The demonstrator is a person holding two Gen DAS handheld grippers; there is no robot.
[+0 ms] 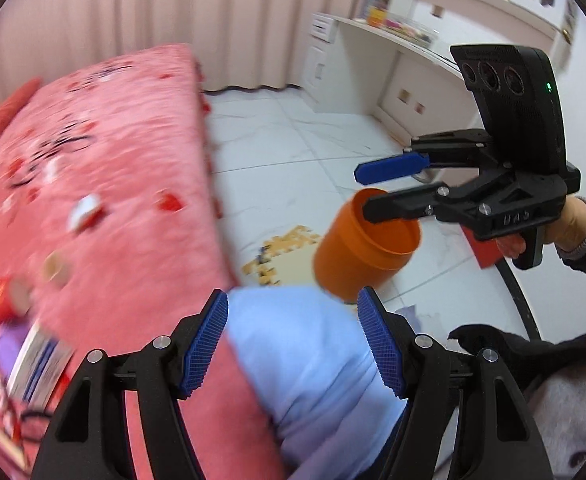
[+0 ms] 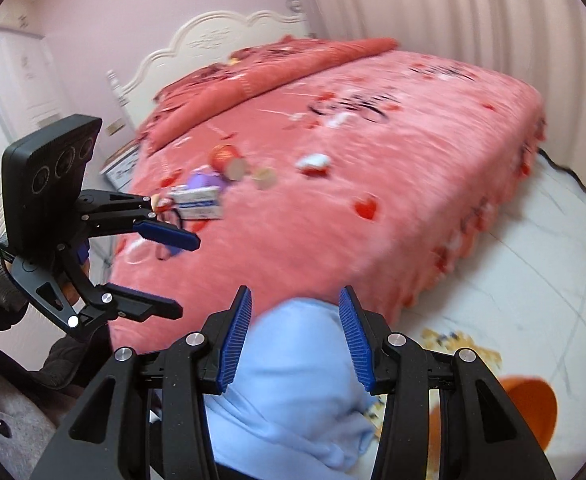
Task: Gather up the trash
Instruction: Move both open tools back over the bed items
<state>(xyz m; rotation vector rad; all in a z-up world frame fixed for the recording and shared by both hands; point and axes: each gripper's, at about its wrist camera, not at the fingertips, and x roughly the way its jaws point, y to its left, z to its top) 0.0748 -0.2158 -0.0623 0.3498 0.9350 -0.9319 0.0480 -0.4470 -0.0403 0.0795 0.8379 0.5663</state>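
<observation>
well ahead of left gripper (image 1: 293, 344), trash (image 1: 21, 296)

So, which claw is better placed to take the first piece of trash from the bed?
Left. The left claw is open, close to the white box and red can on the bed; the right claw is over by the orange bin, farther from them.

Both tongs gape empty, angled downward: the left tongs (image 1: 293, 344) wider, the right tongs (image 2: 295, 334) narrower, each gripped by a sleeved hand (image 1: 569, 228).
</observation>
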